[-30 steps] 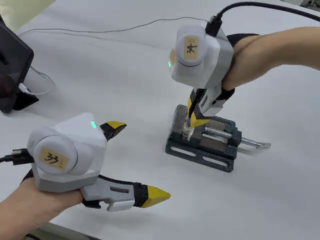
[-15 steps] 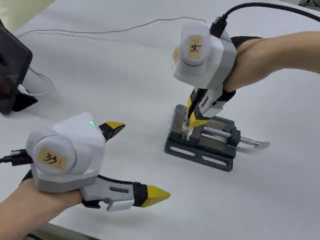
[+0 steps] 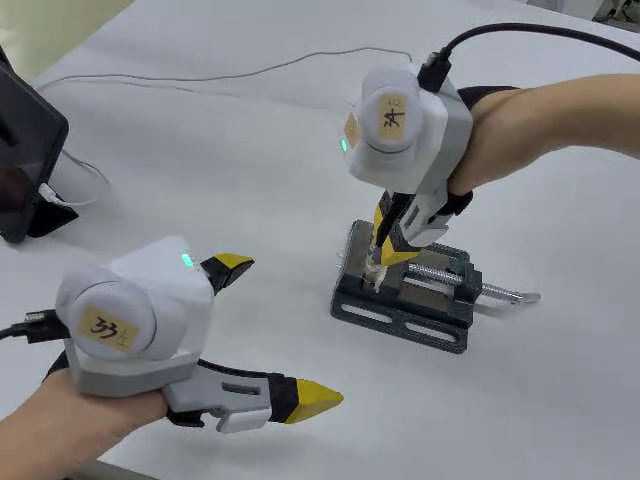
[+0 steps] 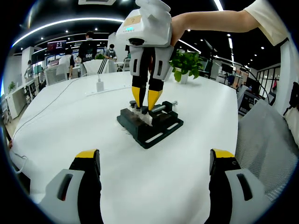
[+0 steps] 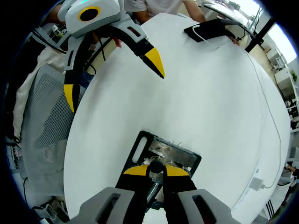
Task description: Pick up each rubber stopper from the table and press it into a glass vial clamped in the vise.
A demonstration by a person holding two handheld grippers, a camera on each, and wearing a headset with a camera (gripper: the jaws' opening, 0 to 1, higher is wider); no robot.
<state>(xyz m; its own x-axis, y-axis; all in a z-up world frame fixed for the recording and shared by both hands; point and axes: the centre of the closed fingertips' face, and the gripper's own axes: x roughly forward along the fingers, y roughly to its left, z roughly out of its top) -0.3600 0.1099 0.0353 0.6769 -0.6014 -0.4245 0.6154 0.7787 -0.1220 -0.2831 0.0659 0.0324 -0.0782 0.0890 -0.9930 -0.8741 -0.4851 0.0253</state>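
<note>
A dark bench vise (image 3: 398, 312) stands on the white table, with a clear glass vial (image 3: 374, 272) clamped at its left end. My right gripper (image 3: 386, 252) points straight down onto that vial. In the right gripper view its yellow fingertips (image 5: 136, 170) are shut on a small dark rubber stopper (image 5: 156, 166) just over the vial (image 5: 164, 152) and the vise (image 5: 140, 147). My left gripper (image 3: 275, 330) hovers open at the near left, well apart from the vise, with nothing between its jaws. The left gripper view looks between its own open jaws (image 4: 154, 158) at the vise (image 4: 156, 130) and the right gripper (image 4: 144, 100).
The vise's screw handle (image 3: 503, 294) sticks out to the right. A black device on a stand (image 3: 22, 150) sits at the table's left edge, and a thin cable (image 3: 250, 72) runs across the far side. A potted plant (image 4: 183, 70) and a mesh chair (image 4: 266, 135) are beyond the table.
My right gripper has stood up a little straighter over the vial while staying at the vise. The left gripper has hardly moved; the head camera has shifted slightly.
</note>
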